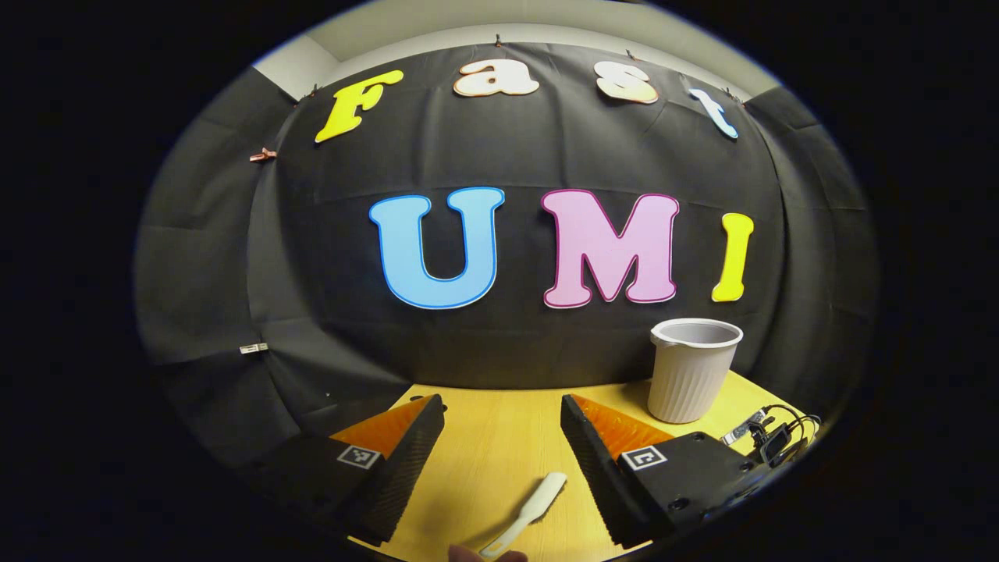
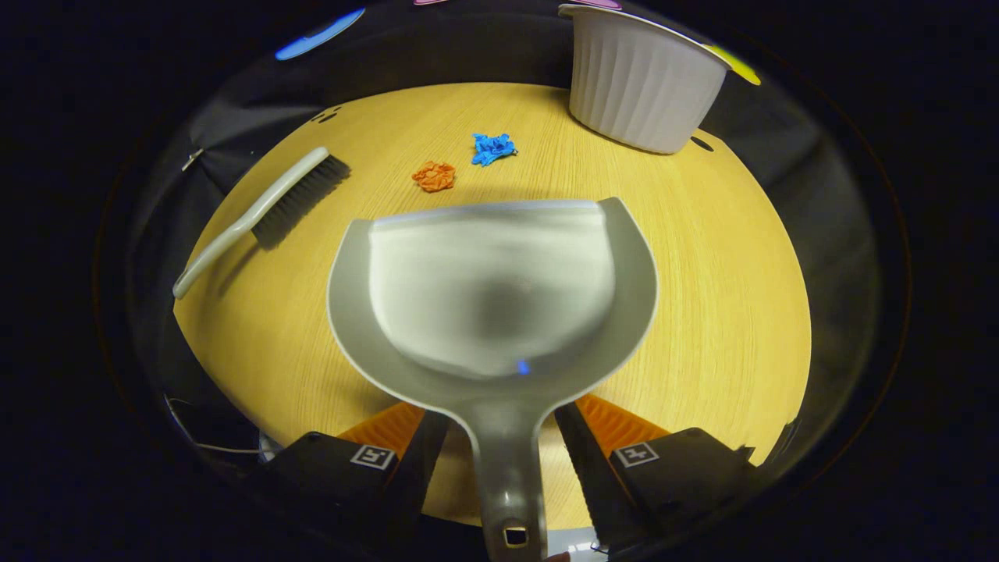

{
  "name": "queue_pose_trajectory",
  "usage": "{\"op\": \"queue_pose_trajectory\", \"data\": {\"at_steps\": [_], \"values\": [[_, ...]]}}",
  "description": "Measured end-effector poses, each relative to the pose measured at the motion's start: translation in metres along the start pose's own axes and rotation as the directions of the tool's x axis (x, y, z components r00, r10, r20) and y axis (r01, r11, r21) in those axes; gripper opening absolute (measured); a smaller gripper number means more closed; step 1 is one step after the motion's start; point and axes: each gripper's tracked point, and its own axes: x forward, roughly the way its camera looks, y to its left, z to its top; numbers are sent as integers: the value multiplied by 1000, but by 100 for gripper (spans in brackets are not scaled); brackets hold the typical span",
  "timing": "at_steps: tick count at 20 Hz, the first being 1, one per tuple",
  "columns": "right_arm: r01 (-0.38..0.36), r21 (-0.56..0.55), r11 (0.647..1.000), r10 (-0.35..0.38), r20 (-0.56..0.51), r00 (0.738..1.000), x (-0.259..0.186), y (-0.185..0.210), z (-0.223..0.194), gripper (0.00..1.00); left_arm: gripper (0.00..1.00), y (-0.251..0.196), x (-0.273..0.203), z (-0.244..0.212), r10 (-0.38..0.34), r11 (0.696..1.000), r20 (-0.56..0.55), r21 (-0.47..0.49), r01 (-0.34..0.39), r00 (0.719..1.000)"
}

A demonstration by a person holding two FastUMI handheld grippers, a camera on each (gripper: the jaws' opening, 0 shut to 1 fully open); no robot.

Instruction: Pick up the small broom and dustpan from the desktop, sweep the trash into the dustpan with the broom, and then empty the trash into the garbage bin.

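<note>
My left gripper gapes wide above the table, the broom lying near below it and the bin far right. My right gripper straddles the dustpan handle, jaws apart; whether they touch it, I cannot tell. 2 scraps lie beyond its lip.

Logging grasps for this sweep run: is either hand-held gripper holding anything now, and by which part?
Neither is. The right hand-held gripper straddles the grey plastic dustpan's handle without pressing it; the left hand-held gripper is open above the white-handled small broom.
</note>
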Motion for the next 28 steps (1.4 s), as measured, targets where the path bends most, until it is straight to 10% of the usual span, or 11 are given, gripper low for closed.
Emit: {"op": "queue_pose_trajectory", "data": {"at_steps": [3, 5, 18, 22, 28], "values": [[-11, -13, 1000, 11, 10, 1000, 0, -2, 3, 81, 96, -2, 0, -2, 0, 1000, -1, 9, 0, 1000], [-7, 4, 1000, 7, -1, 1000, -1, -4, 2, 48, 96, -4, 1, -5, -2, 1000, -12, 4, 2, 1000], [-59, -121, 991, 72, 112, 991, -36, -7, 17, 37, 96, -15, 16, -77, -80, 995, -231, 45, 93, 970], [-70, -168, 983, 91, 121, 988, -59, -18, 12, 37, 95, -29, 11, -145, -170, 975, -437, 57, 216, 883], [-74, -134, 988, 89, 110, 990, -73, -33, 2, 37, 93, -30, 12, -245, -229, 947, -722, -9, 322, 653]]}}
